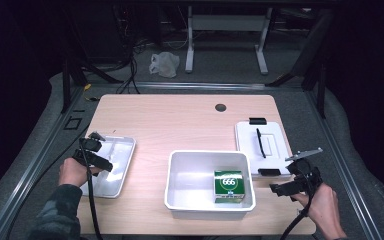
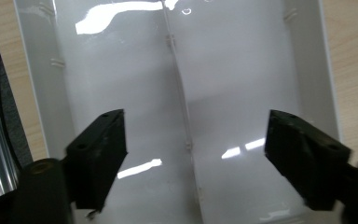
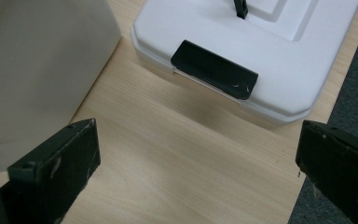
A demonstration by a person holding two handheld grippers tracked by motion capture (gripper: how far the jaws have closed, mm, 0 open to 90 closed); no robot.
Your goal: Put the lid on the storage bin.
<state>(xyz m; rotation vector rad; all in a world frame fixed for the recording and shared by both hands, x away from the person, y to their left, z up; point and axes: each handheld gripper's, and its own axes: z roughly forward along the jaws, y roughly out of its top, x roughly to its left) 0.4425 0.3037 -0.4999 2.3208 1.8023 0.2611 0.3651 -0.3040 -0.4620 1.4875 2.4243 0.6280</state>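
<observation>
The left gripper [image 1: 101, 151] hangs over a shiny metal tray [image 1: 122, 172] at the table's nine o'clock edge. In the left gripper view its two black jaws stand apart above the tray's bare floor [image 2: 242, 70], with nothing between them except a thin clear strip [image 2: 182, 107] lying lengthwise down the tray's middle. The jaws touch neither the strip nor the tray walls.

The right gripper [image 1: 279, 189] sits at the table's four o'clock corner, held in the person's right hand [image 1: 325, 207]. Its two jaws are spread wide over bare wood, gripping nothing. Toward twelve o'clock from it lies one white lid [image 3: 279, 60] with a black latch [image 3: 214, 69] on its near edge; in the high view that lid [image 1: 275, 137] shows two black latches, one at each end, and one thin black handle [image 1: 261, 143] along its top.

Between the two grippers, at the table's six o'clock, stands one white bin [image 1: 180, 190]. Inside it, at its four o'clock corner, rests one green box [image 1: 229, 186] marked 666.

The wooden table [image 1: 180, 120] has one dark round hole [image 1: 220, 107] near its twelve o'clock edge. One white plastic bag [image 1: 165, 64] lies on the floor beyond.
</observation>
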